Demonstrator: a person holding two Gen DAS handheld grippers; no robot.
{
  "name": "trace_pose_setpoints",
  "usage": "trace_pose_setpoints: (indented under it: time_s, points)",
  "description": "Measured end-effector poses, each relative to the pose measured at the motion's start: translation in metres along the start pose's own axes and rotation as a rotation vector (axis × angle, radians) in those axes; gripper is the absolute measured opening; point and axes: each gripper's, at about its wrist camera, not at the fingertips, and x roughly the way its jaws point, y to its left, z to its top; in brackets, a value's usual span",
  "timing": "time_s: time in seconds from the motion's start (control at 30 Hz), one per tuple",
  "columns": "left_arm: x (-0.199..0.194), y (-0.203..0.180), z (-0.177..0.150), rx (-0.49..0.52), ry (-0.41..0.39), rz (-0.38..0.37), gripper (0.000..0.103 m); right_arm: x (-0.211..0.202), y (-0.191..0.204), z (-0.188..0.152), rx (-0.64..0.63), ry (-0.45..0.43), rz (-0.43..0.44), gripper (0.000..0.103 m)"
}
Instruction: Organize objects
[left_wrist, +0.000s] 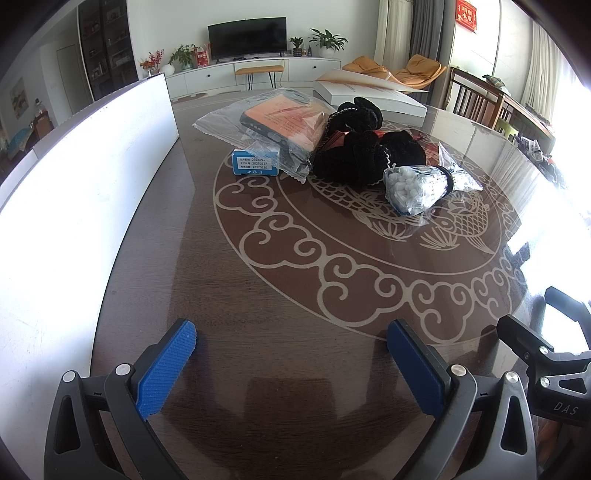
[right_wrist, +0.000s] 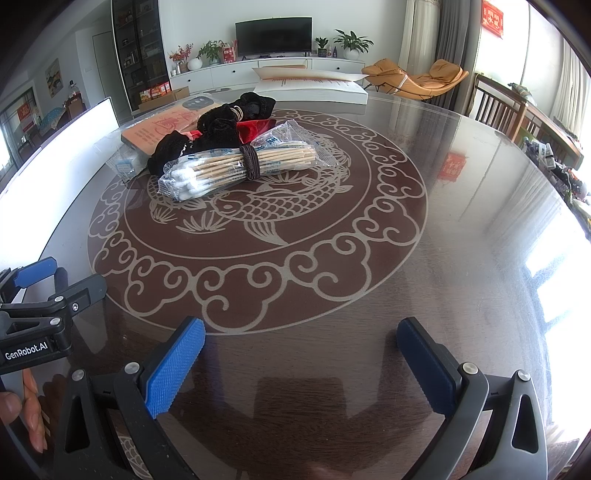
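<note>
- Desk (left_wrist: 295, 295) of dark wood under a glossy top fills both views, printed with a pale ring of cloud scrolls around a carp; window glare washes out its right side.
- White panel (left_wrist: 74, 177) stands upright along the desk's left edge, beside the pile of things.
- White flat box (left_wrist: 369, 92) lies at the far side of the desk, behind the pile.
- Clear bag holding an orange-backed phone case (left_wrist: 284, 122) lies at the left of the pile, its near corner resting over a small blue-and-white box (left_wrist: 253, 164).
- Black fabric bundle (left_wrist: 365, 155) sits in the middle of the pile, touching the bag, with a bit of red cloth (right_wrist: 256, 129) showing beneath it.
- Packet of cotton swabs (right_wrist: 236, 166) lies just in front of the fabric, wooden sticks in clear wrap tied round the middle with a dark band, white tips toward the left gripper.
- Nothing stands between either gripper and the pile; bare desk separates them.
- Left gripper (left_wrist: 291, 365) hovers low over the near edge, jaws spread wide, blue pads (left_wrist: 166, 369) holding nothing.
- Right gripper (right_wrist: 301, 365) sits just beside it, jaws equally wide apart and touching nothing.
- Bare fingers (right_wrist: 33, 410) of the person show at the lower left of the right wrist view.
</note>
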Motion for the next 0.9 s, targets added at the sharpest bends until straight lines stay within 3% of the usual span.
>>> trace_pose_setpoints:
  time_s: [0.3,0.4,0.5,0.6,0.67,0.73,0.9]
  points:
    - [0.001,-0.001,0.001,0.001,0.003,0.001,0.103,0.000,0.000,0.000,0.000,0.000,0.000,0.103]
    - [0.002,-0.002,0.012,0.012,0.054,0.014,0.103,0.000,0.000,0.000,0.000,0.000,0.000,0.103]
    - [-0.014,-0.003,0.048,0.048,-0.020,0.036,0.103,0.000,0.000,0.000,0.000,0.000,0.000,0.103]
    - [-0.019,-0.001,0.105,0.069,-0.066,0.042,0.103,0.000,0.000,0.000,0.000,0.000,0.000,0.103]
    - [0.003,-0.003,0.141,0.122,0.000,0.041,0.103,0.000,0.000,0.000,0.000,0.000,0.000,0.103]
    - [0.035,-0.009,0.166,0.216,0.075,0.086,0.103,0.000,0.000,0.000,0.000,0.000,0.000,0.103]
    - [0.091,-0.023,0.186,0.421,0.142,0.193,0.103,0.000,0.000,0.000,0.000,0.000,0.000,0.103]
